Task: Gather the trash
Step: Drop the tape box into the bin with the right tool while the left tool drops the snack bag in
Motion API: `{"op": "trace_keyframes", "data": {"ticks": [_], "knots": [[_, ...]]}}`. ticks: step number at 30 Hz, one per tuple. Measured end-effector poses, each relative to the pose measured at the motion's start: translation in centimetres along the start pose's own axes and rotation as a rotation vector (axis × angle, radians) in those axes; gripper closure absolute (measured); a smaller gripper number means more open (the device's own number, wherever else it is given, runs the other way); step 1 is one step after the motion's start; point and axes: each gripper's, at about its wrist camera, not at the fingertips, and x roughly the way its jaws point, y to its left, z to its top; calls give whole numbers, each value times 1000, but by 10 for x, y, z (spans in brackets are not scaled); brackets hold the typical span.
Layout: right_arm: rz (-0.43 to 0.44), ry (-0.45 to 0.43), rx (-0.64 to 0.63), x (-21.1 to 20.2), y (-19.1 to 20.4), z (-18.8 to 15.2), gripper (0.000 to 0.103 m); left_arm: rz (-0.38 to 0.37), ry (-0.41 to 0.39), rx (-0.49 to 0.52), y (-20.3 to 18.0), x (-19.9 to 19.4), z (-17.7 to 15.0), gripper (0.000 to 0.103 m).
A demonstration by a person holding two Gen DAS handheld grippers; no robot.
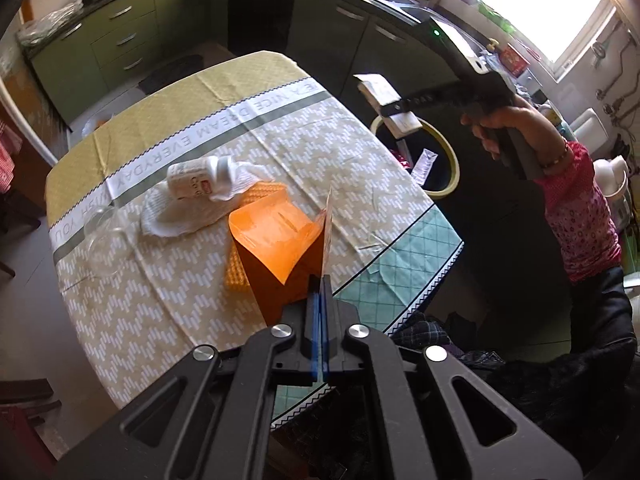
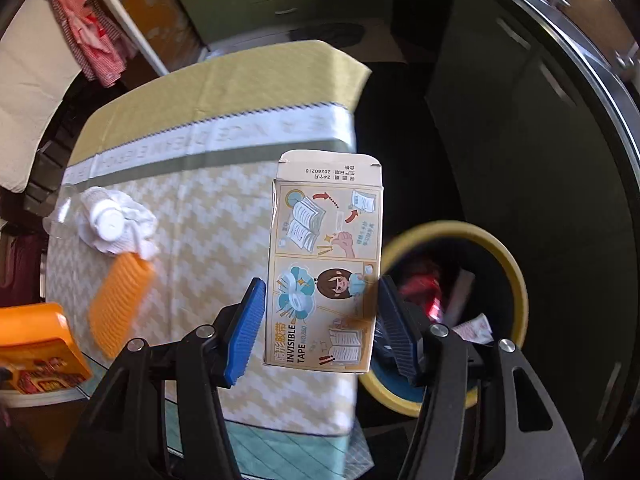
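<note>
Part done: bin [image 2: 508, 256] already holds wrappers; my right gripper [image 2: 320, 328], jaws wide, barely touches the tape box [image 2: 326, 264]; my left gripper [image 1: 320, 300] pinches the orange carton [image 1: 276, 248]; bottle [image 1: 196, 176], tissue [image 1: 180, 212] remain.

So on the worktop [image 1: 168, 288], the bottle [image 1: 198, 178] lies on the cloth [image 1: 188, 212], glass [image 1: 106, 240] at its 8 o'clock. Open carton [image 1: 276, 256] sits at the cloth's 4 o'clock. Trash bin [image 1: 450, 148] on the floor, off the worktop's 3 o'clock edge, wrappers [image 2: 474, 330] in it.

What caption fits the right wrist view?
Right gripper, fingers apart around an invisible-tape box, beside the yellow-rimmed bin.
</note>
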Motion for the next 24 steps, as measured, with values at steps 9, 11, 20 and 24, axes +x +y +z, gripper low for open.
{"op": "trace_keyframes", "data": {"ticks": [9,11,20,24], "knots": [[-28,65,228,37,-152,-60,45,-36,18,128,-75,34,54,102],[-43,79,232,47,-161,-60,45,-47,31,151,-91,44,68,102],[-13,-11,254,4,-192,-104,38,-78,77,258,-161,105,135,102],[-1,-45,275,-17,-206,-137,38,-73,109,278,-184,143,166,102]]}}
